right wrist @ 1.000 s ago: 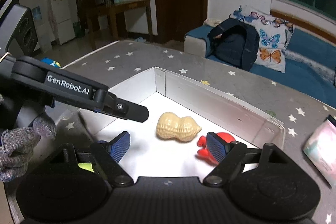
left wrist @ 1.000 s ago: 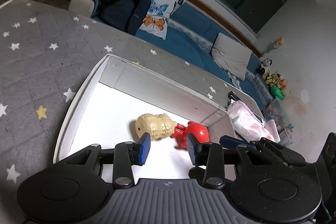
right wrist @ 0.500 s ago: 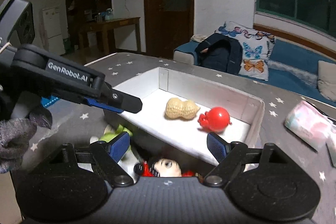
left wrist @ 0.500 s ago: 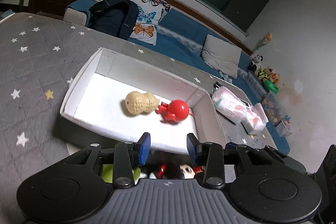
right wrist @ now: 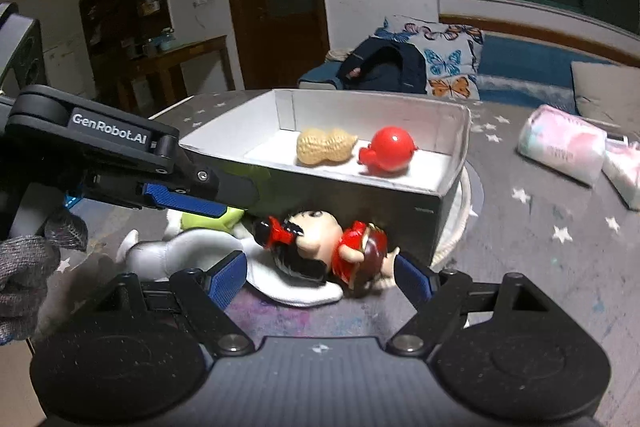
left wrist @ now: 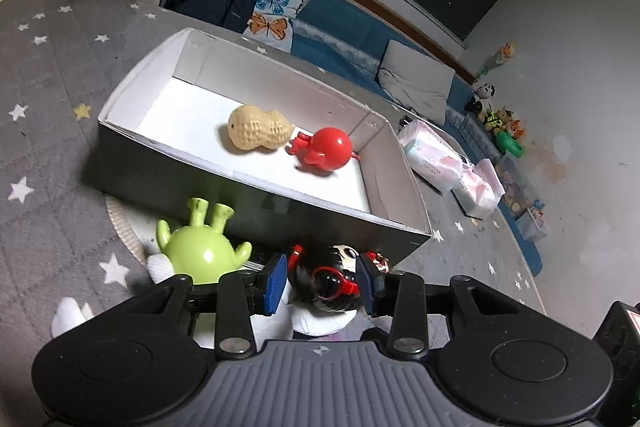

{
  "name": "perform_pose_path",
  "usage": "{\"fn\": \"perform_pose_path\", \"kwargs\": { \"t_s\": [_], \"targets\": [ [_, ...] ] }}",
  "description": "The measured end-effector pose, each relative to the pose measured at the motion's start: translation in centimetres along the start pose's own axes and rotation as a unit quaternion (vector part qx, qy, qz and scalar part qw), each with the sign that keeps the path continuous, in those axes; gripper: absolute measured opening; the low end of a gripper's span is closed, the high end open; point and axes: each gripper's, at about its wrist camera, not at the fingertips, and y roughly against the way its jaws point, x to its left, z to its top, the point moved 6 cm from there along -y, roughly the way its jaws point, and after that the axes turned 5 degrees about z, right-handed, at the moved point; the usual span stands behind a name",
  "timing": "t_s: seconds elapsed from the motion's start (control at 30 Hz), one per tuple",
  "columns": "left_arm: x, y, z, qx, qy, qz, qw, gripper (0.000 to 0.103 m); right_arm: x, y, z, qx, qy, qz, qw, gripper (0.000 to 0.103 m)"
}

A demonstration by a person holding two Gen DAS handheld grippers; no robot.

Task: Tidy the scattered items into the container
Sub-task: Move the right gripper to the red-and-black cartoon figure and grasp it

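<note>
My right tongs fill the lower frame: matte black linkage arms with silver screws, a ribbed grey grip with a small crosshair mark, and blue textured pads. My left tongs look the same from their own camera; seen at the right view's left edge, they carry white "GenRobot.AI" lettering. At far left, my hand wears a grey knitted glove.

- "GenRobot.AI" in white lettering, legible on black arm of left hand-held gripper, right wrist view.
- No other legible text, label or number noted.
</note>
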Motion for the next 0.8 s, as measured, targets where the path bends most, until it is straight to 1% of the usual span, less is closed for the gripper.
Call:
{"fn": "perform_pose_path", "kwargs": {
  "t_s": [0.23,0.37,0.53,0.8],
  "targets": [
    [-0.3,-1.6,0.6,0.009,0.012,-0.013,0.9998,0.04,-1.4,-1.2,-0.2,0.004,-0.039,-0.004,0.999,0.083],
    [0.0,-2.8,0.9,0.023,0.025,-0.018,0.9993,0.04,-1.7,-2.1,-0.6,0.01,-0.053,-0.003,0.999,0.083],
    [0.2,-3.8,1.0,0.034,0.04,-0.026,0.9983,0.04,-1.9,-2.9,-0.7,0.013,-0.062,0.002,0.998,0.084],
    [0.1,-4.7,1.0,0.043,0.036,-0.022,0.9982,0.04,-1.8,-3.6,-0.6,0.014,-0.068,0.011,0.998,0.084]
  ]
}}
